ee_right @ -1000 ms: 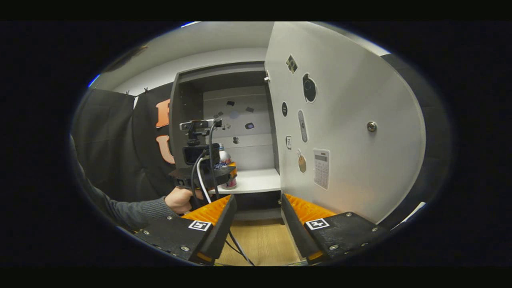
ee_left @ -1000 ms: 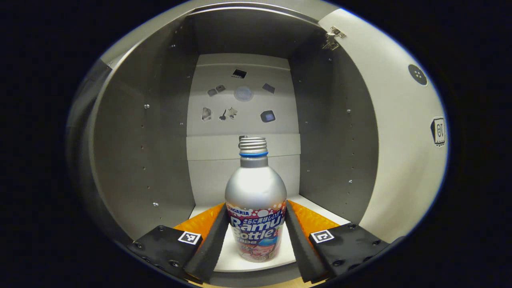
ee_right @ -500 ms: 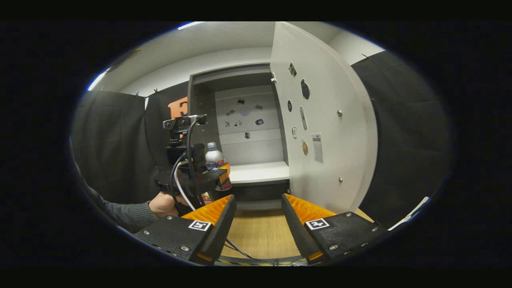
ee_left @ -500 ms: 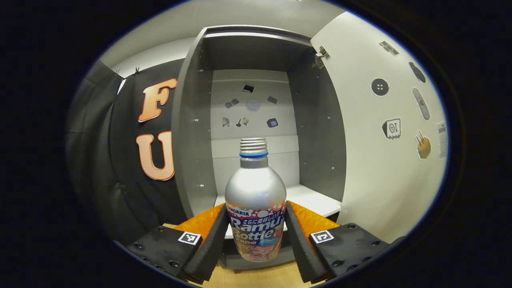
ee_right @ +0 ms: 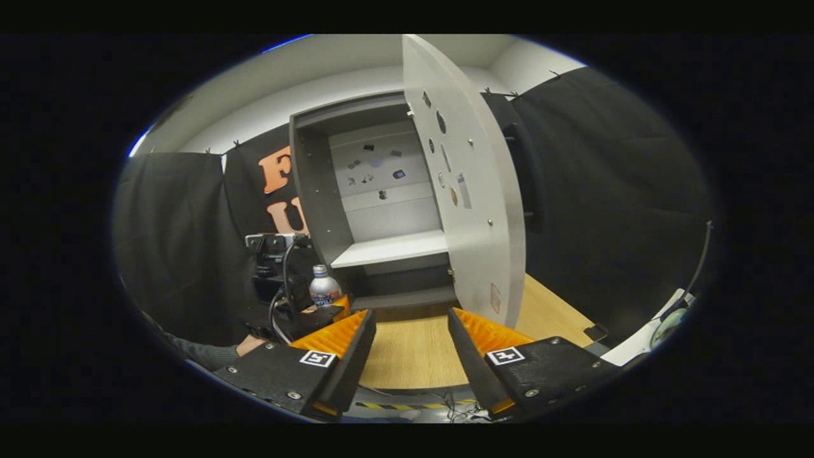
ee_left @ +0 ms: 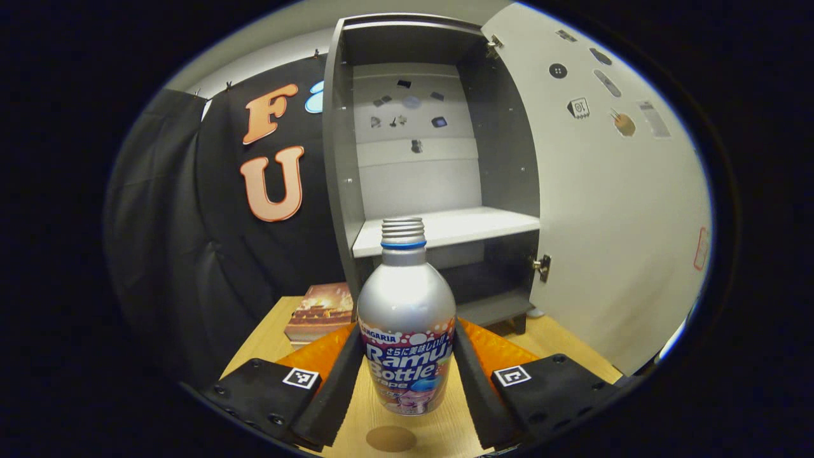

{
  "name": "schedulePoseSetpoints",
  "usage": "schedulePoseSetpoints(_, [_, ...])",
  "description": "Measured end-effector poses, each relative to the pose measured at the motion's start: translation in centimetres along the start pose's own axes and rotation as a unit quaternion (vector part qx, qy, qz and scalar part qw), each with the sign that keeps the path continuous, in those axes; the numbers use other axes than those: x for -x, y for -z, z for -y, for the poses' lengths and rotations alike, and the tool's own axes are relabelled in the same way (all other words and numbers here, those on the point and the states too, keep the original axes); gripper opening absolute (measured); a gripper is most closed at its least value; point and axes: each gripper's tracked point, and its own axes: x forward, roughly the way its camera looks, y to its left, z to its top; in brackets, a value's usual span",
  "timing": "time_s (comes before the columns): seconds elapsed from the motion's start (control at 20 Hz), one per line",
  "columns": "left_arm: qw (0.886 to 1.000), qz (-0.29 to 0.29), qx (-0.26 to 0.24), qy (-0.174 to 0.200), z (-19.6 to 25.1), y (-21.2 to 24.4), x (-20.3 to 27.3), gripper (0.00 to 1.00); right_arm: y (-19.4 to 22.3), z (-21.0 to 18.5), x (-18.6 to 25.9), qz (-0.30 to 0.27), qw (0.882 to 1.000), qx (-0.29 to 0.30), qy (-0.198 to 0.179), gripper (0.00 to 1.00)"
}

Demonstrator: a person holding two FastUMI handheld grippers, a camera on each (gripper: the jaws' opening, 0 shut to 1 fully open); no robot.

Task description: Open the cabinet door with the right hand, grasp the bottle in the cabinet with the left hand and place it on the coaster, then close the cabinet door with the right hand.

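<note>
Low in the centre of the left gripper view, the bottle (ee_left: 407,324) stands upright between the fingers of the left gripper (ee_left: 407,381), which pinch its printed lower body from both sides. It hangs clear of the wooden table (ee_left: 559,337), just above the round coaster (ee_left: 390,438) at the bottom edge. Its metal wall looks stiff, smooth and probably slippery, likely light with no cap on; the wide belly seems the safest hold. Its long axis runs vertically, threaded neck up. Behind, the cabinet door (ee_left: 610,210) stands open. The right gripper (ee_right: 410,353) is spread, holding nothing.
</note>
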Motion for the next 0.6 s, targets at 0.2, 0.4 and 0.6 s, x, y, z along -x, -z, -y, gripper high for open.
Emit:
schedulePoseSetpoints(0.2, [1.0, -0.019, -0.003, -0.011, -1.2, 6.8, 0.1, 0.85, 3.3, 1.0, -0.4, -0.045, 0.999, -0.015, 0.008, 0.74])
schedulePoseSetpoints(0.4, [0.999, -0.043, 0.003, -0.023, -2.4, 12.5, -0.5, 0.85, 5.7, 1.8, -1.4, -0.082, 0.996, -0.008, 0.022, 0.75])
schedulePoseSetpoints(0.6, [0.998, -0.063, 0.011, -0.021, -3.0, 17.2, -1.5, 0.85, 8.0, 1.8, -3.1, -0.116, 0.993, 0.005, 0.022, 0.75])
